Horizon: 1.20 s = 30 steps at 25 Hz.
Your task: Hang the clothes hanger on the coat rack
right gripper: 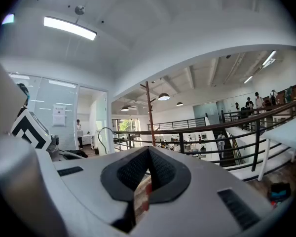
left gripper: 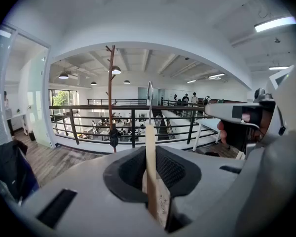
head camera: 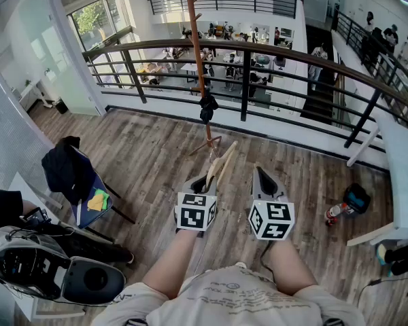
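Left gripper [head camera: 202,182] clamped the hanger [head camera: 222,163], right gripper [head camera: 261,174] closed empty; thin pinch could've let it swivel, missing the coat rack [head camera: 198,60].

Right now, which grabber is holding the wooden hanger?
The left gripper: its jaws clamp the wooden hanger. The right gripper beside it has its jaws together on nothing.

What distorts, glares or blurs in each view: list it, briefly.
Head view: wide lens bows the railing into an arc; the window is bright with daylight. Left gripper view: fisheye circle with black corners; the wooden hanger, close to the lens, looks slightly soft. Right gripper view: same black corners; the ceiling light strip glares white.
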Motion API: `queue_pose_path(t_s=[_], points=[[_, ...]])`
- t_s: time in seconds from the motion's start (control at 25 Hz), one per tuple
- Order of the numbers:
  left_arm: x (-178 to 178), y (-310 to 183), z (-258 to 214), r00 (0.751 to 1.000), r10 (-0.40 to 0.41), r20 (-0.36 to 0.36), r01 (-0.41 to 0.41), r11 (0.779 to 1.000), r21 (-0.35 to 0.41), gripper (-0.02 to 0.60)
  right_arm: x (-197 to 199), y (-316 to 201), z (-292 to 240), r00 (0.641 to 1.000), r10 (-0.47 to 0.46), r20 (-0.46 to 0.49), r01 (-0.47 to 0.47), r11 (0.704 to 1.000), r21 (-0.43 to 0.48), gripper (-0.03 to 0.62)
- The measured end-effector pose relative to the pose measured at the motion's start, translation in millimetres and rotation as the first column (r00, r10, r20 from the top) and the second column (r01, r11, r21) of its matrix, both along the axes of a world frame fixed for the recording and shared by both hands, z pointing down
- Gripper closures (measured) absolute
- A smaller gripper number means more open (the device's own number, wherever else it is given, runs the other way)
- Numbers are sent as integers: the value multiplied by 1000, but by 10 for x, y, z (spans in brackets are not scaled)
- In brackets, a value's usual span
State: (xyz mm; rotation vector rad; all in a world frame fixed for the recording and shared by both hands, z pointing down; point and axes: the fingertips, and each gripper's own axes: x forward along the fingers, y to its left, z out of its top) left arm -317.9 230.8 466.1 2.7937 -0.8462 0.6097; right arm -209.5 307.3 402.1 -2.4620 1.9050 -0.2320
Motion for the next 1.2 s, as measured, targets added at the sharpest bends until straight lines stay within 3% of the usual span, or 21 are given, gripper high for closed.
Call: queue_pose_path(t_s=[0.28, 0.44, 1.2], points=[[108, -63, 44, 1000, -12, 4, 12, 1000, -9, 525, 105, -78, 30, 1000, -10, -21, 10, 1000, -7, 595], [222, -82, 29, 1000, -14, -1, 14, 1000, -15, 525, 224, -77, 3, 1000, -19, 17, 18, 999, 27, 595], [995, 54, 115, 999, -33, 4, 33, 999, -34, 525, 942, 43, 10, 997, -75, 7, 75, 996, 50, 595]])
